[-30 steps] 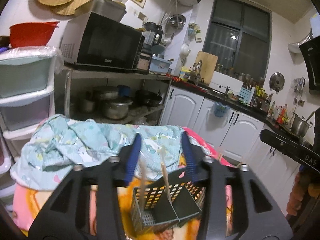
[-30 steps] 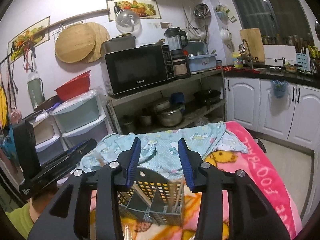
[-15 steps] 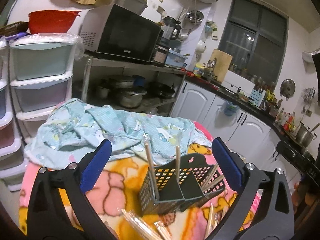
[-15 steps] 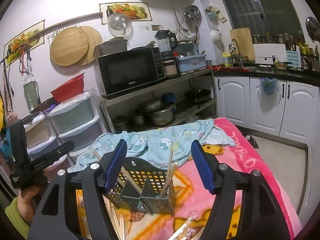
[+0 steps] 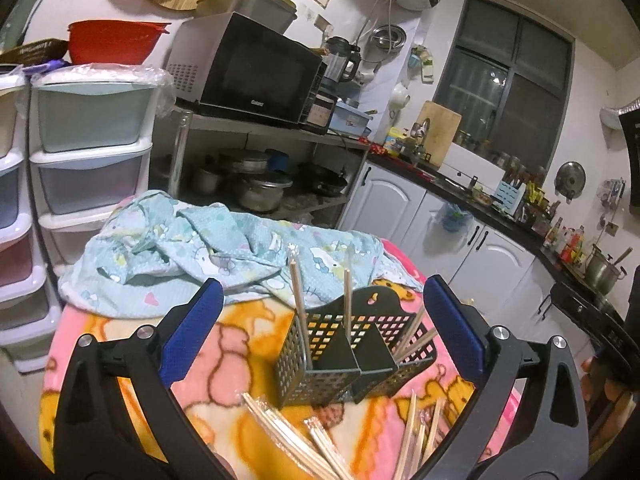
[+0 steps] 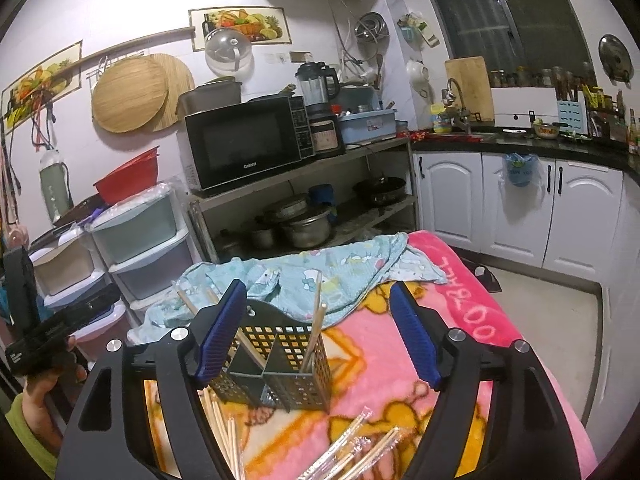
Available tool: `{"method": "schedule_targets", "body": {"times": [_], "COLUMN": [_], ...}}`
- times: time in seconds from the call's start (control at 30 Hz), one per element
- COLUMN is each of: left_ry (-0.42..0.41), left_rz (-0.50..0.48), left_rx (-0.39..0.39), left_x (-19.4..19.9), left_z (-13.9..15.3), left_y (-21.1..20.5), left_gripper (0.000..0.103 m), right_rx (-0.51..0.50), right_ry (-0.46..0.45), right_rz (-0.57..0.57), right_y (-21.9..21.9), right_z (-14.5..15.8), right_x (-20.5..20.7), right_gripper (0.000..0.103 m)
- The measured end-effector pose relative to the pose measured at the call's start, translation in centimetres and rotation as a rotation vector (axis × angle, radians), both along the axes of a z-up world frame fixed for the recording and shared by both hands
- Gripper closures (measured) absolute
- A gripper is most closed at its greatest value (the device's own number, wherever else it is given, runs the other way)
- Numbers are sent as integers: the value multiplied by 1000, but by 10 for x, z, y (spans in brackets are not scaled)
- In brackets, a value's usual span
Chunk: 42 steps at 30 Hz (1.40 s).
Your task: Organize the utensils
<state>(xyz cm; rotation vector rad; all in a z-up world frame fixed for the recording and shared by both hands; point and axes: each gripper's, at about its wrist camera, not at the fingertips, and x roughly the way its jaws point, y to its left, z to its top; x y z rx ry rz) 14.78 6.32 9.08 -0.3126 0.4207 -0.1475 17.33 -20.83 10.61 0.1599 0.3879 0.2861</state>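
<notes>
Left wrist view: caddy (image 5: 352, 356) on blanket (image 5: 132, 364) holds several chopsticks (image 5: 298, 300); loose chopsticks (image 5: 288, 436) remain unsorted. Left gripper (image 5: 320, 332) stands wide, empty; right gripper (image 6: 320, 332), just opening, also empty.

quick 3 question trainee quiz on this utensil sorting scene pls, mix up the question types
1. True or false: the left tongs stand open with nothing gripped.
2. Multiple choice: the loose chopsticks lie A) on the cartoon blanket, in front of the holder; B) on the microwave; C) in the sink.
3. Short answer: what stands upright in the black perforated utensil holder?

Key
1. True; the blue pads sit wide apart, either side of the holder, pressing nothing.
2. A
3. Wooden chopsticks, a few spread over its compartments.
</notes>
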Motion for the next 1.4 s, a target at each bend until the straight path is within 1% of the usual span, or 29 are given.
{"method": "schedule_targets", "body": {"times": [0.3, 0.97, 1.2, 1.4], "left_ry": [12, 89, 138, 198], "left_rz": [3, 10, 22, 36], "left_rx": [-1, 31, 52, 64], "left_x": [-12, -24, -22, -18], "left_z": [-6, -33, -51, -71], "left_y": [0, -2, -1, 5], "left_gripper": [11, 11, 11, 11], "right_rx": [-19, -52, -71, -98], "right_ry": [14, 81, 119, 175], "right_rz": [24, 113, 151, 186], "right_y": [6, 27, 38, 52], "right_z": [-5, -26, -39, -59], "right_x": [-8, -18, -20, -17], "right_gripper": [30, 27, 27, 27]}}
